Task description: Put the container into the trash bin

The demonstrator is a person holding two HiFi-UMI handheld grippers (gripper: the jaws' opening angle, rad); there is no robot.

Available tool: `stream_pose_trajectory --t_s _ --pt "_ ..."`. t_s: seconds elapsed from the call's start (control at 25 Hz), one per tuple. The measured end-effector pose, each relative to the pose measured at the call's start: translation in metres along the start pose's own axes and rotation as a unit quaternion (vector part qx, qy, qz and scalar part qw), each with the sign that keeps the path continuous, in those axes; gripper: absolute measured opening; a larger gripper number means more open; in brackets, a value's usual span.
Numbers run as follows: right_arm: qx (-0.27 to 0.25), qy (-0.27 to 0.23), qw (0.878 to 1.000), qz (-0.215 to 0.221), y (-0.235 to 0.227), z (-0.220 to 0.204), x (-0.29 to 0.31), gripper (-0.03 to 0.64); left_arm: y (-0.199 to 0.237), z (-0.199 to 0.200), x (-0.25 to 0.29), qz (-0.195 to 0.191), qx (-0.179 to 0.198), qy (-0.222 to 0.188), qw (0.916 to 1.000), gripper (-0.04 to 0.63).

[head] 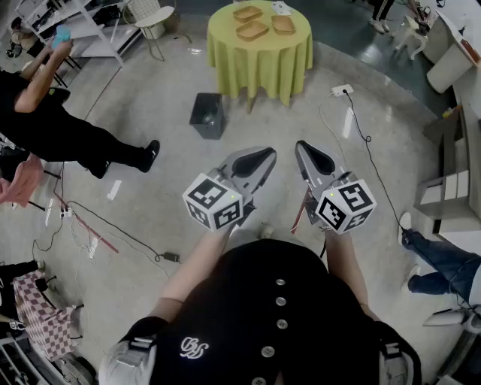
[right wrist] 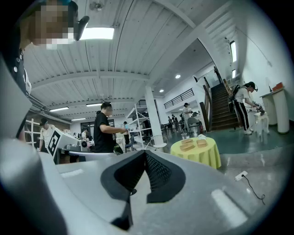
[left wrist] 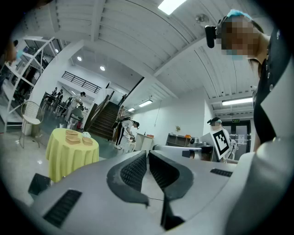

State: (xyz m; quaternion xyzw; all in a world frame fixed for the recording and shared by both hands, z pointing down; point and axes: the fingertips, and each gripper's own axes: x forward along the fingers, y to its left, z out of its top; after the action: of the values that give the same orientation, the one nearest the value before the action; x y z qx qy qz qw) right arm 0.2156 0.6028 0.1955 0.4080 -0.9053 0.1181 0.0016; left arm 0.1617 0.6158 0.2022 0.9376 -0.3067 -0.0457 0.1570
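Three shallow brown containers point(head: 252, 31) lie on a round table with a yellow cloth point(head: 259, 64) at the far end of the floor. A dark trash bin point(head: 207, 115) stands on the floor in front of the table, to its left. My left gripper point(head: 263, 156) and right gripper point(head: 305, 150) are held side by side in the air, well short of the bin and table, both shut and empty. The left gripper view has its shut jaws point(left wrist: 147, 154), the table point(left wrist: 69, 158) and the bin point(left wrist: 39, 183) at left. The right gripper view has shut jaws point(right wrist: 145, 154) and the table point(right wrist: 197, 155) beyond.
A person in black point(head: 52, 128) stands at the left with cables point(head: 98, 233) across the floor. A power strip point(head: 342, 90) and its cord lie right of the table. A white chair point(head: 150, 19) and shelving point(head: 83, 26) stand at the back left; someone's legs point(head: 440, 259) are at the right.
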Motion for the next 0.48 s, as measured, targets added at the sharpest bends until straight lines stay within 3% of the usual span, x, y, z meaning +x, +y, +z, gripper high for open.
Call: stream_pose_trajectory --t_s 0.48 --pt "0.007 0.003 1.000 0.006 -0.0008 -0.0038 0.0026 0.003 0.0059 -0.0027 0.0097 0.002 -0.021 -0.003 0.9998 0.028"
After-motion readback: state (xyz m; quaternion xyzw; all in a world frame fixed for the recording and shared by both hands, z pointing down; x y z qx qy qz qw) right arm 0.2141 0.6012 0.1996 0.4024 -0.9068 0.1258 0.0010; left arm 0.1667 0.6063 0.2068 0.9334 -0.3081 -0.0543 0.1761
